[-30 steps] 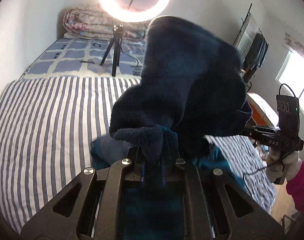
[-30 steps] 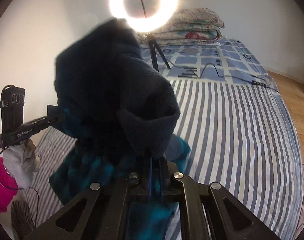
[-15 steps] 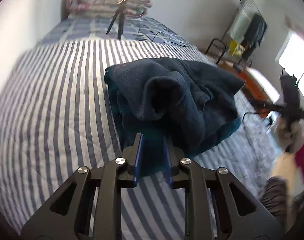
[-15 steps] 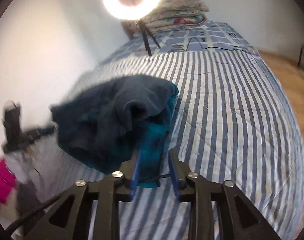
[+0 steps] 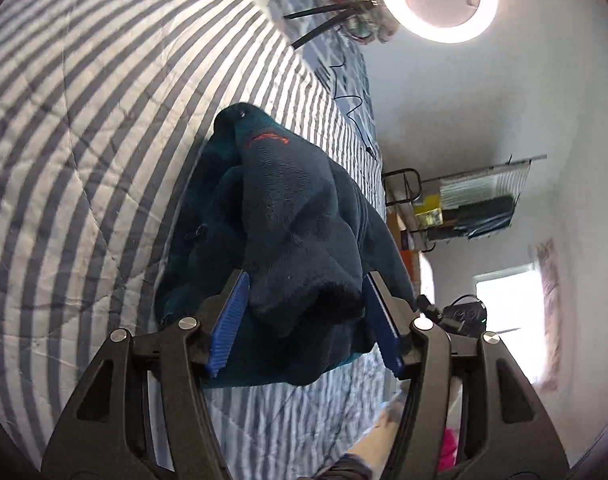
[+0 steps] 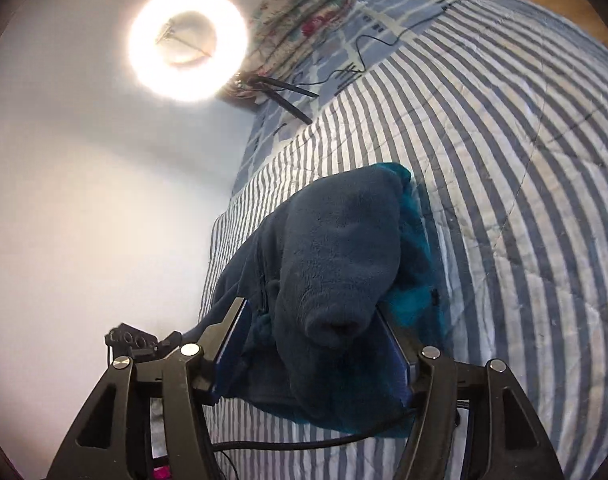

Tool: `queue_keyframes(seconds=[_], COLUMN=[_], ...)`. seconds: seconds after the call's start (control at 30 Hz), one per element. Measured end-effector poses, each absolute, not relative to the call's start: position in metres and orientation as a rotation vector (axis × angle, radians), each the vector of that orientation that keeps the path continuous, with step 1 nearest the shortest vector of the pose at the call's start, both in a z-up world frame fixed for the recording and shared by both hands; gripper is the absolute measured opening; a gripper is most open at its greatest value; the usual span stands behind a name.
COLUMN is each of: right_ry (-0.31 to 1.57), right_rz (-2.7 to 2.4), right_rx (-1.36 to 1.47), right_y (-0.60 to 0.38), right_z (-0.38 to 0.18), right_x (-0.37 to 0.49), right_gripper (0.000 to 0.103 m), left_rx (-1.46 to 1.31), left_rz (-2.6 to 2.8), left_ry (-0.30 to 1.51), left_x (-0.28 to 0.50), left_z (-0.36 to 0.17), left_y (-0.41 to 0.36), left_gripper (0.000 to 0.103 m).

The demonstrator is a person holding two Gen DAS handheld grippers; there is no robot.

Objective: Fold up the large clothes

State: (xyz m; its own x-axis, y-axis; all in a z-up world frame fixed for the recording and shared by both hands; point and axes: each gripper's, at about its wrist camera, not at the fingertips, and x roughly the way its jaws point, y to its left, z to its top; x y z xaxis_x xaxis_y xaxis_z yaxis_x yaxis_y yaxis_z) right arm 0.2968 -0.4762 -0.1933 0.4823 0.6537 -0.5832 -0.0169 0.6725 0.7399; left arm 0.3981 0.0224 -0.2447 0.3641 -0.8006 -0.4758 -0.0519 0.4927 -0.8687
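Observation:
A dark teal fleece garment (image 5: 288,224) lies bunched in a heap on the striped bed, with a small red mark near its far end. It also shows in the right wrist view (image 6: 335,264). My left gripper (image 5: 304,320) is open, its blue pads on either side of a sleeve cuff. My right gripper (image 6: 315,344) is open too, its jaws straddling the other sleeve cuff. Neither pair of pads presses the cloth.
The bed has a blue-and-white striped quilt (image 5: 84,140). A ring light (image 6: 188,44) on a tripod stands at the far end by folded floral bedding (image 6: 300,12). A cable (image 6: 367,40) runs across the bed. A rack (image 5: 471,208) and window stand beside the bed.
Both grippers held the garment up in the air shut on its cloth, then dropped it on the bed. Both jaws have opened wide and now sit around the sleeve cuffs.

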Motion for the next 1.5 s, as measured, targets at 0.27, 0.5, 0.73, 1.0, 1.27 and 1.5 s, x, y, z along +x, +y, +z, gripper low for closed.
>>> queue_keyframes(seconds=[0.27, 0.5, 0.73, 1.0, 1.27, 1.5], right_ry=[0.999, 0.951, 1.116, 1.082, 0.885, 0.873], right_rz=[0.412, 0.455, 0.309, 0.306, 0.339, 0.438], right_rx=[0.651, 0.653, 0.598, 0.468, 0.277, 0.182], right_y=[-0.454, -0.463, -0.453, -0.455, -0.438, -0.356], right_z=[-0.183, -0.159, -0.247, -0.198, -0.109, -0.116], right_x=[0.291, 0.213, 0.203, 0.202, 0.209, 0.289], right_gripper=[0.008, 0.007, 0.006, 0.032, 0.033, 0.031], left_rx=[-0.88, -0.676, -0.589, -0.421, -0.358, -0.376], left_rz=[-0.549, -0.561, -0.447, -0.461, -0.48, -0.511], left_ry=[1.056, 1.013, 1.129, 1.033, 0.868, 0.886], left_x=[0.4, 0.349, 0.341, 0.326, 0.326, 0.398], left_z=[-0.232, -0.21, -0.282, -0.221, -0.148, -0.142], left_y=[0.014, 0.031, 0.023, 0.023, 0.019, -0.038], left_gripper=[0.006, 0.006, 0.006, 0.024, 0.024, 0.024])
